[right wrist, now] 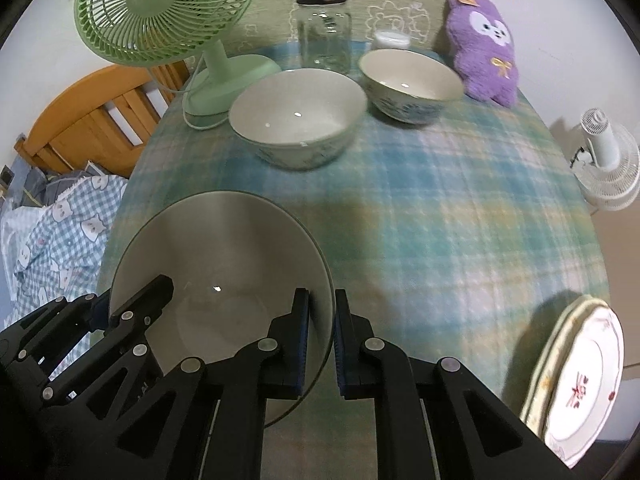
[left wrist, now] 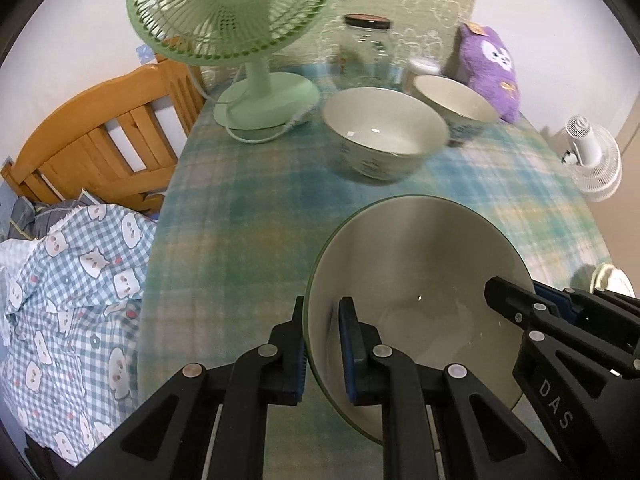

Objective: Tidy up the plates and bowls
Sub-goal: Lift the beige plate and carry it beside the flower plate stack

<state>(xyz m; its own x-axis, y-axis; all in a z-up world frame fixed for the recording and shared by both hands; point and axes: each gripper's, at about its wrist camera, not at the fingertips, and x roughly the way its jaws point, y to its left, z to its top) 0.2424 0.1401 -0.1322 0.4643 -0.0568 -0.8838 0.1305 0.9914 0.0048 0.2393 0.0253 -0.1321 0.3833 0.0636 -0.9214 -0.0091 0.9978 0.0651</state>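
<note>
I see a table (right wrist: 460,200) with a blue-green checked cloth against a white wall (right wrist: 560,40), a wooden bed frame (left wrist: 100,136) at left, and a white fan (right wrist: 608,160) on the floor at right.

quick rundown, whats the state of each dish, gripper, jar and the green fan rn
large bowl: upright, empty, clamped at opposite rims
left gripper: shut on its left rim
right gripper: shut on its right rim
middle bowl: on table, empty
small bowl: on table, empty
plates: stacked
glass jar: lidded
green fan: upright
</note>
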